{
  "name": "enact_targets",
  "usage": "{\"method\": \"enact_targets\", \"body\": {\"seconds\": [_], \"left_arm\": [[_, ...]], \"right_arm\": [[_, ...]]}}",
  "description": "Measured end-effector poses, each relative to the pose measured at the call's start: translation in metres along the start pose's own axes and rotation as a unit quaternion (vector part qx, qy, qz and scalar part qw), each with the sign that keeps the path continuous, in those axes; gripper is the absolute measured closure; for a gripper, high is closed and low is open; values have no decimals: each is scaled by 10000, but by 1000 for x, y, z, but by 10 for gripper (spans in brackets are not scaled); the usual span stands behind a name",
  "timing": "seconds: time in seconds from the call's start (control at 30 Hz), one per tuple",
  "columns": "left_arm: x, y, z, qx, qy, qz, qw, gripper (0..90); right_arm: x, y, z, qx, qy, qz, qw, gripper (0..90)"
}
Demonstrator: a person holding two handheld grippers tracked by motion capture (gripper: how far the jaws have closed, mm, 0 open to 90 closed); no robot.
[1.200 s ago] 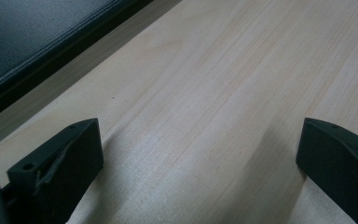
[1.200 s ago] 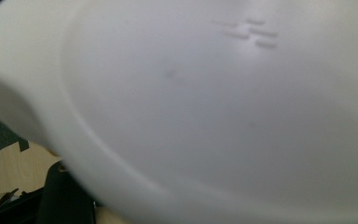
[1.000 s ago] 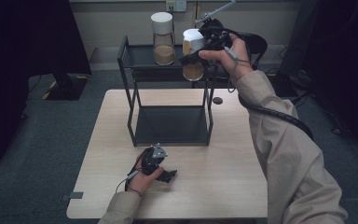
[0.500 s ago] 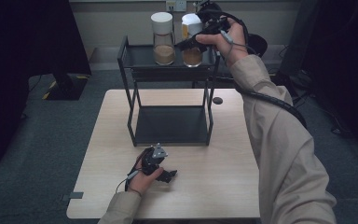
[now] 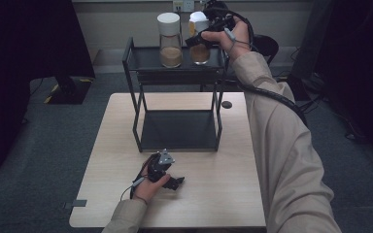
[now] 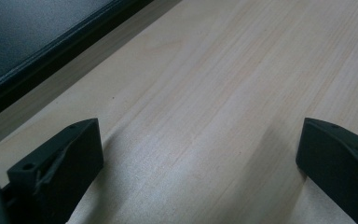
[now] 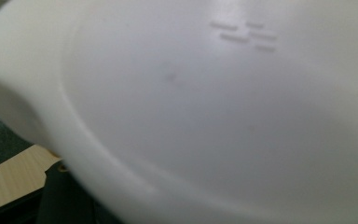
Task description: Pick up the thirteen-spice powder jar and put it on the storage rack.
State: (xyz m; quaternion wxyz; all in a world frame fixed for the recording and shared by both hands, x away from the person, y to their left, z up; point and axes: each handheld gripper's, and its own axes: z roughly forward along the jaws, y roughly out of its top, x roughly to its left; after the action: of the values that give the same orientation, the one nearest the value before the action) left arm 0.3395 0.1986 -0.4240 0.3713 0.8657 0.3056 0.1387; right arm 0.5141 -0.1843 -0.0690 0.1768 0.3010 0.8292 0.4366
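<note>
Table (image 5: 223,194): pale wood top, carries a rack and the resting left hand.

Rack (image 5: 131,87): black metal, two tiers; bottom shelf bare, top shelf holds two jars.

First jar (image 5: 170,41): white lid, brown contents, upright on the top shelf, left of the second.

Second jar (image 5: 200,46): same kind, just beside the first at the shelf's right end. Its white lid (image 7: 223,107) looms blurred and very close in the right gripper view.

Right gripper (image 5: 201,36): clamped on the second jar near its lid.

Left gripper (image 5: 175,183): lying on the table in front of the rack, jaws well apart on nothing (bare wood between them).

Step in hand, as judged: setting the second jar on the top shelf. Next move calls for a level base on the shelf before the jaws let go, then a withdrawal clear of the first jar.
</note>
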Motion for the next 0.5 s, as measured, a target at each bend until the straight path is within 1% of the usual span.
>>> {"method": "enact_targets", "body": {"seconds": [0.1, 0.27, 0.37, 0.5], "left_arm": [[0, 0, 0, -1, -2, 0, 10000, 0], [0, 0, 0, 1, -2, 1, 10000, 0], [0, 0, 0, -2, -5, -6, 10000, 0], [0, 0, 0, -2, -2, -7, 10000, 0]], "right_arm": [[-6, -5, 6, -103, 41, 70, 9999, 303], [-8, -7, 12, -116, 26, 86, 9999, 303], [-9, -11, 13, -235, 28, 136, 9996, 302], [-7, -13, 15, -271, 2, 20, 9996, 301]]}}
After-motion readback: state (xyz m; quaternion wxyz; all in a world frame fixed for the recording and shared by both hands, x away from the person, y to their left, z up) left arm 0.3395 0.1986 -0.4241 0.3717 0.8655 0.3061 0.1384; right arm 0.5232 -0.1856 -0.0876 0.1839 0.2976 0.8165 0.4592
